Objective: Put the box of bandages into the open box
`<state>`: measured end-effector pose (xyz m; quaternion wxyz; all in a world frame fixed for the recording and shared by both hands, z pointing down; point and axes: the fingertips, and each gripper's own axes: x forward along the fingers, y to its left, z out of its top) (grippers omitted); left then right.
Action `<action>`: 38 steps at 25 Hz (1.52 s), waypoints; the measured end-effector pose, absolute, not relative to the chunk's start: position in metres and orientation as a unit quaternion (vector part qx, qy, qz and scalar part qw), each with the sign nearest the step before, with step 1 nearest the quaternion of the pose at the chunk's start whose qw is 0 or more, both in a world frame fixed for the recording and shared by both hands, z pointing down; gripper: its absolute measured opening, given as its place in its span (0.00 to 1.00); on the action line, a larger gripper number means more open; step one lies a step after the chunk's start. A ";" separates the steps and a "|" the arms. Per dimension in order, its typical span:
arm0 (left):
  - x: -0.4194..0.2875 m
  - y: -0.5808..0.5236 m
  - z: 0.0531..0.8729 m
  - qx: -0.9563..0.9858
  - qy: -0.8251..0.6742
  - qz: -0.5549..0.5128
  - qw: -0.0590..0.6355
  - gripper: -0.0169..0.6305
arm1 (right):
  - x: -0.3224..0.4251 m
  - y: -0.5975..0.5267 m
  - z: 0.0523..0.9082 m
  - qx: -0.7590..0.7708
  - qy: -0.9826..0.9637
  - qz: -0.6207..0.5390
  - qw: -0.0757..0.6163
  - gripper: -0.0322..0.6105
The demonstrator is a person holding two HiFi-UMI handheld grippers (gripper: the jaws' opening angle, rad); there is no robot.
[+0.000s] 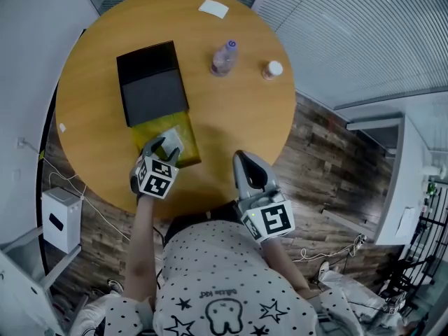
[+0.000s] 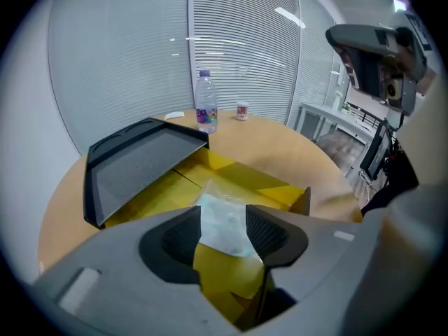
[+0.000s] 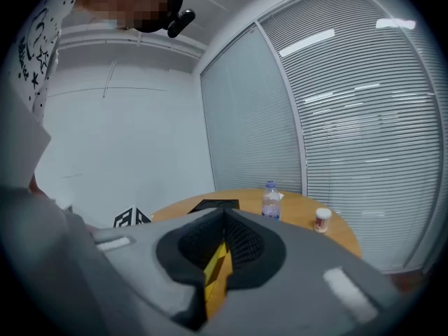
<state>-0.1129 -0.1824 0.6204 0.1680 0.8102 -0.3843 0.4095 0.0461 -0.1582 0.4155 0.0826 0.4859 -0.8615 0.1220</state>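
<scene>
Dotted shirt [image 1: 224, 285] of operator fills foreground, head view. L. gripper [image 2: 224, 214]: jaws spread wide, poised over near end of open box [image 1: 183, 126]. Pale box of bandages [image 2: 225, 233] sits btw. the jaws, pads not pressing it; it appears to rest on the open box's yellow floor. Black lid [image 1: 150, 82] is folded back at far end of open box. R. gripper [image 3: 224, 221]: jaws pressed together, nothing pinched, to right of open box, near table [image 1: 238, 110] edge. Bottle [image 1: 224, 57] & small jar [image 1: 272, 69] stand beyond open box, to its right. Progress: placement looks essentially done, item apparently let go. Left to do: lift l. gripper clear; poss. shut lid.
</scene>
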 end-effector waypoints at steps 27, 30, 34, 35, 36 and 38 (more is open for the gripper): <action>-0.125 -0.179 0.586 0.794 -0.447 0.383 0.152 0.04 | 0.045 -0.147 0.403 0.468 -0.874 0.107 0.073 0.06; -0.126 -0.178 0.582 0.791 -0.458 0.377 0.153 0.04 | 0.045 -0.145 0.401 0.466 -0.876 0.105 0.070 0.06; -0.131 -0.182 0.572 0.788 -0.477 0.360 0.147 0.04 | 0.044 -0.145 0.399 0.463 -0.878 0.103 0.068 0.06; -0.132 -0.183 0.569 0.787 -0.482 0.357 0.145 0.04 | 0.044 -0.145 0.400 0.462 -0.878 0.102 0.068 0.06; -0.134 -0.183 0.566 0.786 -0.486 0.353 0.143 0.04 | 0.044 -0.145 0.400 0.461 -0.879 0.102 0.069 0.06; -0.135 -0.183 0.560 0.785 -0.495 0.347 0.138 0.04 | 0.044 -0.143 0.400 0.459 -0.880 0.101 0.069 0.06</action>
